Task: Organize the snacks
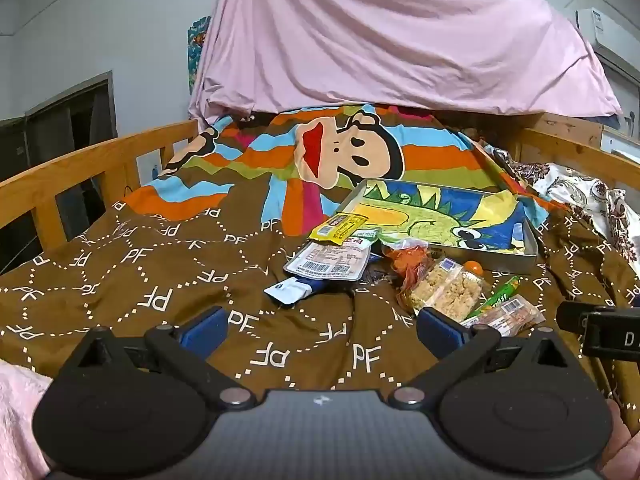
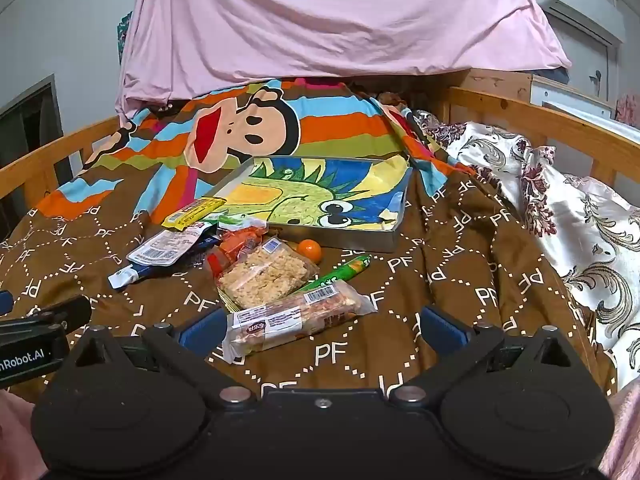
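Both tools gape wide and empty, left tool (image 1: 322, 330) and right tool (image 2: 322, 330) hovering over the bed. Snacks (image 2: 264, 276) lie heaped on the brown quilt (image 2: 460, 280), just beside the tray (image 2: 360, 242), presumably their destination; nearest bar (image 2: 296, 318) sits between the right jaws, likely first pick.

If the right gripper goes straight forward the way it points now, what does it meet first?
Most likely the long clear snack bar pack, lying on the brown blanket between the right gripper's open jaws. Depth is uncertain, so it might meet the blanket first.
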Motion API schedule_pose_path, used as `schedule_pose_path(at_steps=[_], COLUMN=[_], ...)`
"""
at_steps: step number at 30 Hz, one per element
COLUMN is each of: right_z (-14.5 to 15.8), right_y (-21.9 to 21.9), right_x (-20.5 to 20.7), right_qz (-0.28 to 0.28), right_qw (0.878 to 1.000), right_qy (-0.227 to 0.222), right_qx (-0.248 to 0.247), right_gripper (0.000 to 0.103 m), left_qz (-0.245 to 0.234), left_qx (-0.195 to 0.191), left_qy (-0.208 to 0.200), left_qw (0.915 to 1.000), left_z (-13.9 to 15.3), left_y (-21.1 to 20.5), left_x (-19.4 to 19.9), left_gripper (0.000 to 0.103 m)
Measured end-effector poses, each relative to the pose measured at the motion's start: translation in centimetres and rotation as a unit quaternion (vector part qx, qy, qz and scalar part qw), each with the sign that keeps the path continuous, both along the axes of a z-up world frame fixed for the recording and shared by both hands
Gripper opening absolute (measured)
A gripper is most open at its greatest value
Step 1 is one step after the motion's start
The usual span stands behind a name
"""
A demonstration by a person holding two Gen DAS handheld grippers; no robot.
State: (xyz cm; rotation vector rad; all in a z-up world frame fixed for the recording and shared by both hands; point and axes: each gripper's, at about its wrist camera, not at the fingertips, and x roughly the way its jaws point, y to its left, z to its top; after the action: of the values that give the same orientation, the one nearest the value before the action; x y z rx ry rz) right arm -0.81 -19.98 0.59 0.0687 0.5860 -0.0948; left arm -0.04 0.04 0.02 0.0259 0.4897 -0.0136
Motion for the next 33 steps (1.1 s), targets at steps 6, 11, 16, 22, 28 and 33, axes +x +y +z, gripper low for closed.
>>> schedule_pose_path(at_steps=[6, 11, 16, 22, 28, 33], right_z=[0.1, 0.0, -0.2, -0.3, -0.4, -0.6], right_y=[0.4, -0.4, 0.0, -0.1, -0.1, -0.2], right_x=[0.1, 0.2, 0.3, 0.3, 0.2, 0.2], right_qz=[-0.004, -0.004, -0.005, -0.005, -0.005, -0.005], right_qw=[1.0, 1.0, 1.0, 1.0, 1.0, 1.0], right_qy=[0.007, 0.01, 0.012, 0.012, 0.013, 0.013], right_qx=[0.001, 0.006, 0.001, 0.001, 0.001, 0.002], right_gripper=[0.102, 0.102, 0.102, 0.102, 0.102, 0.102], left_qz=[-0.001, -0.006, -0.007, -0.007, -0.006, -0.006], left_qx=[-0.002, 0.003, 0.005, 0.006, 0.005, 0.006], left_qy=[0.004, 0.009, 0.01, 0.011, 0.01, 0.011], left_qw=[1.0, 0.9999, 0.9999, 0.9999, 0.9999, 0.9999], left_z=[0.0, -0.1, -0.1, -0.2, -0.2, -0.3], left_y=[0.5, -0.1, -0.3, -0.4, -0.4, -0.4], left_x=[-0.1, -0.1, 0.1, 0.1, 0.1, 0.1], left_gripper=[0.103, 0.103, 0.103, 0.103, 0.103, 0.103])
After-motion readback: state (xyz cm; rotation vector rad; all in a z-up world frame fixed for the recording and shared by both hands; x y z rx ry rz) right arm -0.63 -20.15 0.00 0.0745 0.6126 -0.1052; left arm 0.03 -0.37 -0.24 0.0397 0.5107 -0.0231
